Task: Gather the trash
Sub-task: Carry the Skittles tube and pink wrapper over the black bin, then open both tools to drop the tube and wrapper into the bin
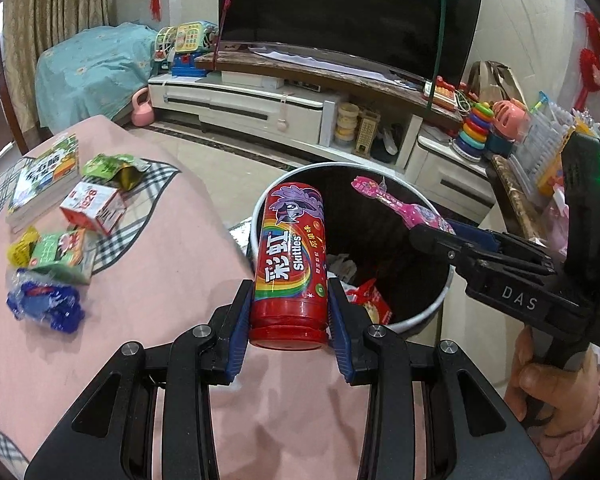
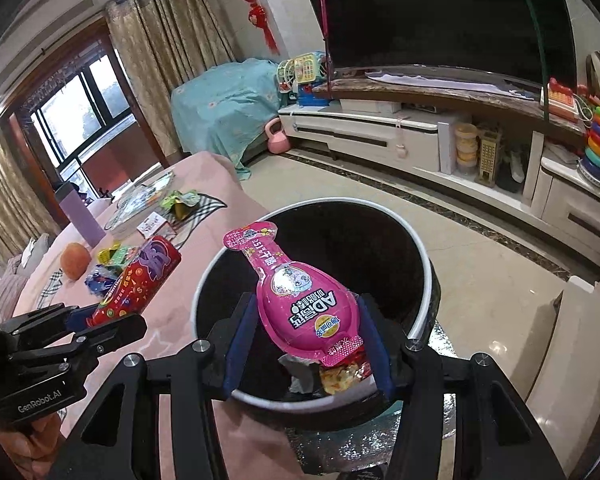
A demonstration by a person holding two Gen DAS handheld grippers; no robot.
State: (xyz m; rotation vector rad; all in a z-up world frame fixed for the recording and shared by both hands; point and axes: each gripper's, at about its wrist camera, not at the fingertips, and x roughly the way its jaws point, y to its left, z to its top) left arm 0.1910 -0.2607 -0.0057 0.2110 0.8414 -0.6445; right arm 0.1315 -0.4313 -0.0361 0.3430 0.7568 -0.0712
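My left gripper (image 1: pixel 290 312) is shut on a red Skittles can (image 1: pixel 290 264) and holds it at the near rim of the round black trash bin (image 1: pixel 432 308). The can also shows in the right wrist view (image 2: pixel 140 284). My right gripper (image 2: pixel 306 340) is shut on a pink egg-shaped snack pack (image 2: pixel 300 300) and holds it over the bin's opening (image 2: pixel 420 256). In the left wrist view the pink pack (image 1: pixel 396 204) hangs above the bin. Wrappers lie at the bin's bottom (image 2: pixel 340 376).
On the pink-covered table (image 1: pixel 160 248) lie a blue wrapper (image 1: pixel 44 304), a green carton (image 1: pixel 60 256), a red-white box (image 1: pixel 92 208), a green pouch (image 1: pixel 116 168), books (image 1: pixel 44 188) and a peach (image 2: pixel 75 260). A TV stand (image 2: pixel 380 136) with toys stands behind.
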